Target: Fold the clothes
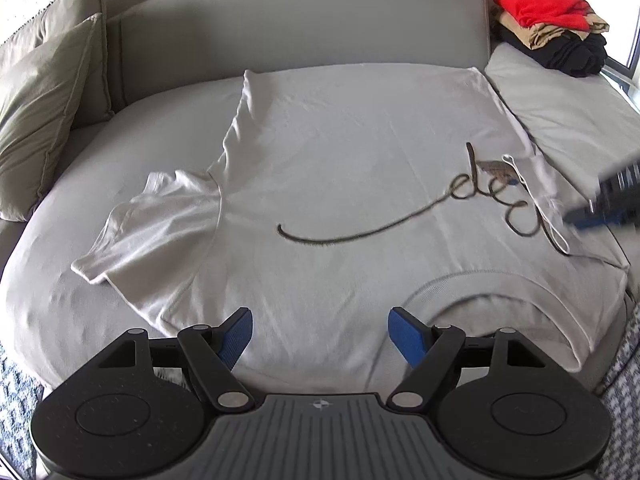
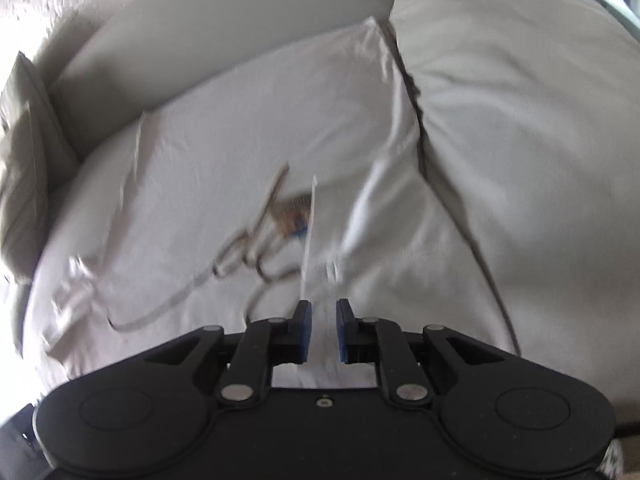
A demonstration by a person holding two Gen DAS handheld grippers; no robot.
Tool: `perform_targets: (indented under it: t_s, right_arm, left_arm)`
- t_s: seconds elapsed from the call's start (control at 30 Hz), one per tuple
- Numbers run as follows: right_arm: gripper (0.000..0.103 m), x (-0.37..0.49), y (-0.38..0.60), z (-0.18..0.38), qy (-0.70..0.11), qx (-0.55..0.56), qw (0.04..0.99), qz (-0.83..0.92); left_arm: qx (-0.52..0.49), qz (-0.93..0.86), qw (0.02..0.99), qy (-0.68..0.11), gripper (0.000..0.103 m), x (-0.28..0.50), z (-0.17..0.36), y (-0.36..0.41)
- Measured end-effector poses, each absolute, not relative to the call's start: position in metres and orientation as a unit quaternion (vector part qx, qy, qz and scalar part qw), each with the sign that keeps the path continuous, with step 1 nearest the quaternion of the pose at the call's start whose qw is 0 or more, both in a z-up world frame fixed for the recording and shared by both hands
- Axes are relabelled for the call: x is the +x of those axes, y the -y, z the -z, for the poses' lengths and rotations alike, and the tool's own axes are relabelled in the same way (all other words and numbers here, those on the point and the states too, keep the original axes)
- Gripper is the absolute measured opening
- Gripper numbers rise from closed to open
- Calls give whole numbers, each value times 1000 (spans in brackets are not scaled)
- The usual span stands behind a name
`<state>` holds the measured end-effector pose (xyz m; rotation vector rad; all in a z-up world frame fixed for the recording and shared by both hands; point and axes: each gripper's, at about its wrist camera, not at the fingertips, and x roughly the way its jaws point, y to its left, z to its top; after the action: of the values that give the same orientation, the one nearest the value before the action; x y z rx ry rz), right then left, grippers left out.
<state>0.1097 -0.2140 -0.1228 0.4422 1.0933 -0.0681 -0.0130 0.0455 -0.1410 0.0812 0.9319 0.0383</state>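
A white T-shirt (image 1: 340,168) with a dark script print lies flat on the grey sofa seat, its collar (image 1: 480,280) towards me. One sleeve (image 1: 152,216) is spread out at the left; the other side is folded in over the print (image 1: 536,184). My left gripper (image 1: 320,330) hovers open above the near shoulder, with nothing between its blue pads. My right gripper (image 2: 323,320) hangs over the folded-in edge of the T-shirt (image 2: 224,152). Its pads stand a narrow gap apart and hold nothing. It also shows blurred at the right edge of the left wrist view.
A stack of folded clothes (image 1: 552,28), red on top of tan and black, sits at the back right on the neighbouring cushion (image 1: 568,108). Two olive pillows (image 1: 44,92) lean at the left. The sofa backrest (image 1: 300,20) runs behind the shirt.
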Motion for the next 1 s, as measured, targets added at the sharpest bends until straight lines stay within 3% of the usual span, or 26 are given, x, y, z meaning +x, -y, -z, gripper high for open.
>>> perform_targets:
  t_s: [0.07, 0.4, 0.6, 0.73, 1.0]
  right_arm:
    - [14, 98, 214, 129, -521, 210, 827, 27]
    - [16, 42, 207, 120, -530, 221, 819, -1]
    - [18, 46, 184, 119, -511, 211, 832, -29]
    - [24, 54, 172, 124, -510, 207, 834, -29]
    - [27, 57, 173, 124, -512, 213, 832, -21]
  left_arm:
    - [43, -11, 888, -458, 65, -9, 147, -46]
    - [71, 51, 875, -476, 55, -52, 154, -30]
    - [41, 19, 910, -413, 57, -55, 137, -37]
    - [-5, 6, 899, -438, 55, -31, 150, -53]
    - [-31, -2, 895, -446, 72, -20, 151, -76]
